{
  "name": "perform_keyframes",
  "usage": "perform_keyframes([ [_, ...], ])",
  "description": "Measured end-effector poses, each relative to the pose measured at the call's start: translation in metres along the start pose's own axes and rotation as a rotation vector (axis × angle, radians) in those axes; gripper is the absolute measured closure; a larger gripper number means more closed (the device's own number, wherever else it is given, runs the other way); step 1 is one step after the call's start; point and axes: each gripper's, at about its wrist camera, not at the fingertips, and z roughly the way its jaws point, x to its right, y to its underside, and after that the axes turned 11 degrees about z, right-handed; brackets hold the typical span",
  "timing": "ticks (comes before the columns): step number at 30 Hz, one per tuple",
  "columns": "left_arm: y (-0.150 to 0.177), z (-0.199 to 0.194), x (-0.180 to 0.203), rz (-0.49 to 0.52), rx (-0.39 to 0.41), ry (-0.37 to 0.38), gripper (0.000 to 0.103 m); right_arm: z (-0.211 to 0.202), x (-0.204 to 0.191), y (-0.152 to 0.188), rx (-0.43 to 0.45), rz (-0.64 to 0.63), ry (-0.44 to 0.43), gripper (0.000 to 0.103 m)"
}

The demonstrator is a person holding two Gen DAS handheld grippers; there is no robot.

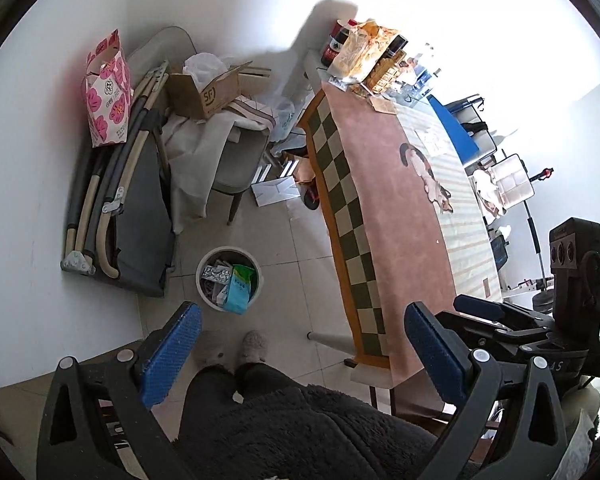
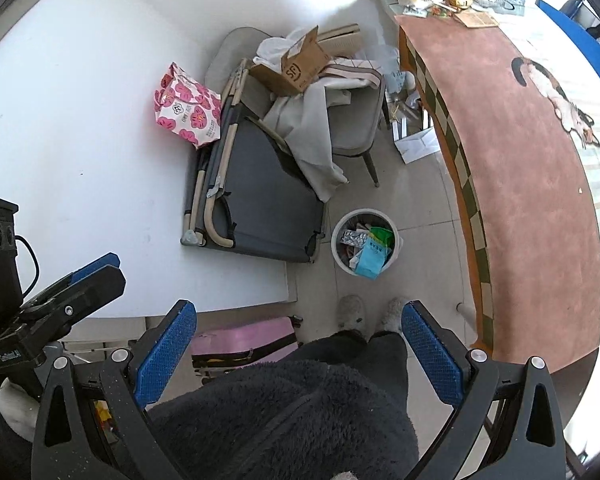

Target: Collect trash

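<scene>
**Trash bin on the floor, both tools empty above it**

One round white trash bin (image 1: 229,278) stands on the tiled floor, between a folded grey cot (image 1: 140,236) leaning at the wall and the long surface (image 1: 400,208). The bin is nearly full. At least three pieces can be counted in it: a silver foil pack (image 1: 216,274), a green packet (image 1: 244,272) and a light blue packet (image 1: 238,294) that leans over the rim. Darker scraps beneath cannot be counted.

Two grippers are held above a person's lap, pointing down. The left gripper (image 1: 304,354) has its jaws released, with nothing between the two blue pads. The right gripper (image 2: 298,354) is likewise spread wide and empty. Each one shows at the edge of the other's view.

Two feet in pale fluffy slippers (image 1: 256,346) stand just before the bin, not touching it.

The surface carries a pink rug with a checked border and one cat picture (image 1: 426,176). Its far end is crowded with bottles and packets, too blurred to count. One chair (image 1: 236,160) holds one open cardboard box (image 1: 206,92) and draped cloth. One pink flowered paper bag (image 1: 108,92) rests atop the cot.
</scene>
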Motion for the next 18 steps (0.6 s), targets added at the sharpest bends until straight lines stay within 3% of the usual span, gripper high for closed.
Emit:
perform_keyframes([
  [18, 0.002, -0.004, 0.008, 0.003, -0.005, 0.004, 0.0, -0.014, -0.001, -0.005, -0.006, -0.022, -0.008, 0.0],
])
